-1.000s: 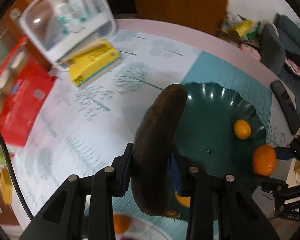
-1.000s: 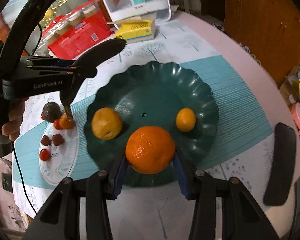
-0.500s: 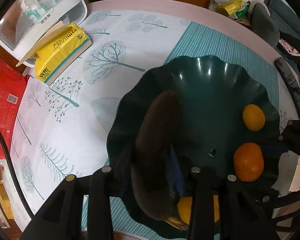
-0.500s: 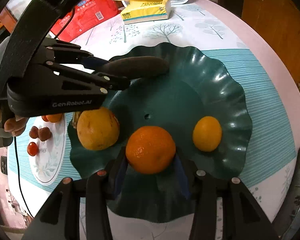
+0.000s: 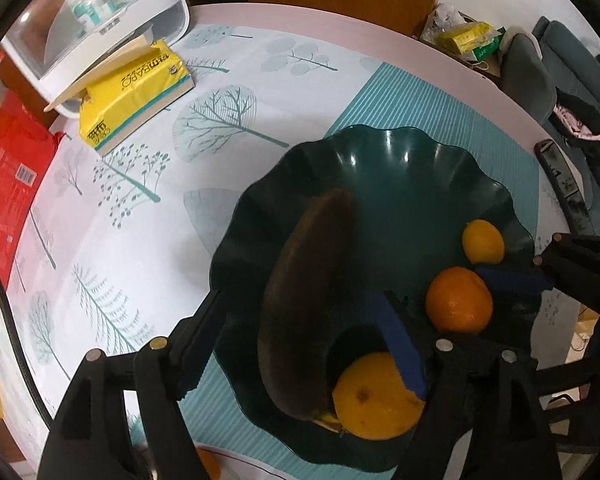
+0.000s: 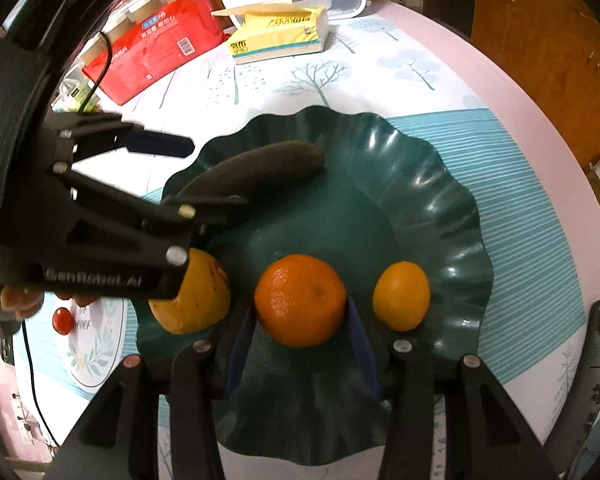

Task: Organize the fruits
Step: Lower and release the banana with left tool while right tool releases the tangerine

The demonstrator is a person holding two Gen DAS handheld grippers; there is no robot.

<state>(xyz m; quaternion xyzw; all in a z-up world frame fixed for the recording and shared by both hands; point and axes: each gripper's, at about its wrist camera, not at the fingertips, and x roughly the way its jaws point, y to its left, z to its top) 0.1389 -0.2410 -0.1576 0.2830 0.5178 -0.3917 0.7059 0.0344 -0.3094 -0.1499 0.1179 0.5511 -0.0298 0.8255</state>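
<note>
Half a second before, the left tongs [image 5: 296, 336] had clamped the dark banana [image 5: 304, 304] over the green bowl [image 5: 400, 160]; now they stood wide, and the banana lay in the bowl's left half, apparently delivered. The right tongs [image 6: 300, 332] had also parted, narrowly, from the orange [image 6: 300, 300] resting near the bowl's near rim. Only the right view showed the white plate [image 6: 96, 344] of small fruits left of the bowl, probably still to sort.

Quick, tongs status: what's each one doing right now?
Left tongs: open, dark banana lying between the fingers, released.
Right tongs: open around the orange.
</note>
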